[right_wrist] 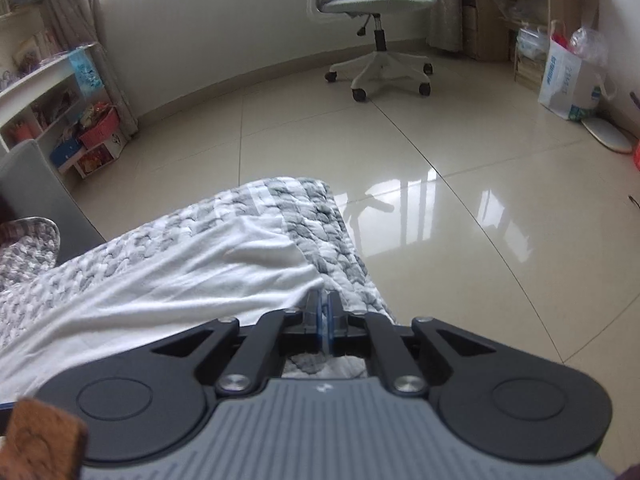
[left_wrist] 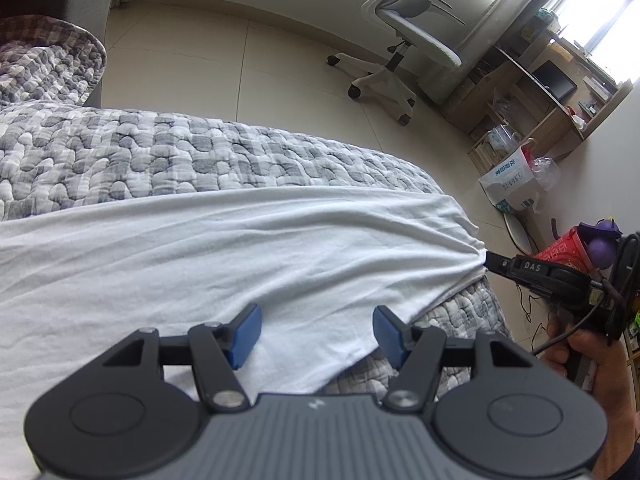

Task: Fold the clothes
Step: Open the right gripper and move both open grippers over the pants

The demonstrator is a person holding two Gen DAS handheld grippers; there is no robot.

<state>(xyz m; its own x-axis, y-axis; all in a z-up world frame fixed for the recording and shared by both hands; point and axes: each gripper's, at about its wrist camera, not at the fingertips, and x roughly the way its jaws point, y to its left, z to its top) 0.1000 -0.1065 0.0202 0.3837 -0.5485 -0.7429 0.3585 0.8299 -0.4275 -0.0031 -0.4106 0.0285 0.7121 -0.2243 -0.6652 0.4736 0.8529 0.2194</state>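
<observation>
- We hold our left gripper spread wide above the white garment.
- Our right gripper pinches its corner on the quilted bedspread.

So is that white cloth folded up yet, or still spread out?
Still spread out: the white cloth lies flat across the quilt, with only its corner pinched and tugged by the right gripper.

— What stands past the bed?
— A grey-and-white quilted bedspread covers it; beyond, a white office chair on glossy floor tiles.
— And by the desk?
— A white paper bag beside wooden shelves.
</observation>
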